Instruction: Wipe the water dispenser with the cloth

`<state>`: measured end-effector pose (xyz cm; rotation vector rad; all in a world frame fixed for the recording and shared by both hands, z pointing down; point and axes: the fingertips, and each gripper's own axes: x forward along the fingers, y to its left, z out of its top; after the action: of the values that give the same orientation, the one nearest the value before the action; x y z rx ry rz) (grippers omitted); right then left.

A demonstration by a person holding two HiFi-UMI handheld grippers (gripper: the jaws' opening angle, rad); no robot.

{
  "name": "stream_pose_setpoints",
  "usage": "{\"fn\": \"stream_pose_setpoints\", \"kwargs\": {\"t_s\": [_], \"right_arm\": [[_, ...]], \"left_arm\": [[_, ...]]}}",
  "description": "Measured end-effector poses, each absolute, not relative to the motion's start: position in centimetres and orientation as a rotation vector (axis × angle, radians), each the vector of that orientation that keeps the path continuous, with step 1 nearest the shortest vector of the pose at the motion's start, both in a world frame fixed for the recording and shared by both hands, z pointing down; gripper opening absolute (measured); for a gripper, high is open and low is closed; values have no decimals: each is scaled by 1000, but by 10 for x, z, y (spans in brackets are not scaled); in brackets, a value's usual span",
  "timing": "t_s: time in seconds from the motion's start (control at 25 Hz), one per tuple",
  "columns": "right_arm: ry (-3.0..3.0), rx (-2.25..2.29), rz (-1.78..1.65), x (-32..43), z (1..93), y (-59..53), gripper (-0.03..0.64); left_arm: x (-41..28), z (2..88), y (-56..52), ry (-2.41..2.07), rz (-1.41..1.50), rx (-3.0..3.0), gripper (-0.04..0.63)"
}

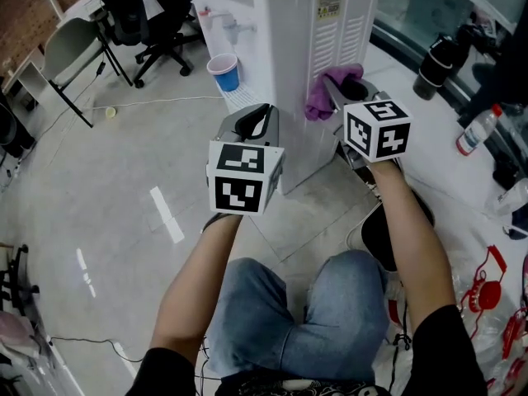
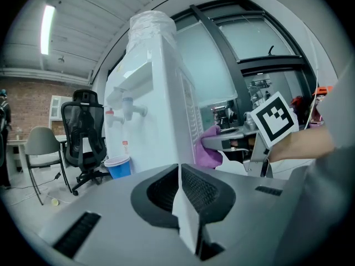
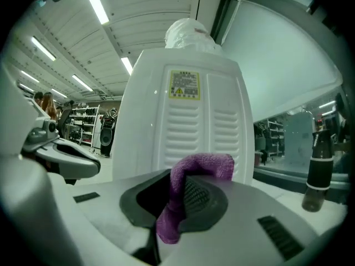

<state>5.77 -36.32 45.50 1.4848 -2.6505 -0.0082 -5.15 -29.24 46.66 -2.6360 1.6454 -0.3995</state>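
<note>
The white water dispenser point(image 1: 289, 48) stands just ahead of me, its vented side panel point(image 3: 188, 126) facing the right gripper. My right gripper point(image 1: 342, 85) is shut on a purple cloth point(image 1: 323, 99), held up at the lower part of that panel. In the right gripper view the cloth point(image 3: 194, 168) bulges out over the pinched jaws point(image 3: 175, 204). My left gripper point(image 1: 256, 124) hovers left of it by the dispenser's front corner. Its jaws point(image 2: 178, 204) are shut with nothing between them. The left gripper view shows the dispenser point(image 2: 155, 104), its taps and the cloth point(image 2: 209, 148).
A blue cup point(image 1: 225, 71) sits on the dispenser's drip tray. Behind stand a black office chair point(image 1: 140, 15) and a grey chair point(image 1: 70, 48). A black flask point(image 1: 435, 64) and a plastic bottle point(image 1: 477, 130) are on the right. My knees are below.
</note>
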Motion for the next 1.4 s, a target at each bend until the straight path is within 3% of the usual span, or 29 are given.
{"fn": "stream_pose_setpoints", "kwargs": {"t_s": [1.08, 1.4], "right_arm": [[-2470, 1405, 570, 60, 745, -364, 41], [-2422, 1395, 596, 65, 763, -361, 41]], "left_arm": [[-58, 564, -289, 1695, -582, -2650, 37], [-64, 563, -290, 1720, -595, -2649, 37]]}}
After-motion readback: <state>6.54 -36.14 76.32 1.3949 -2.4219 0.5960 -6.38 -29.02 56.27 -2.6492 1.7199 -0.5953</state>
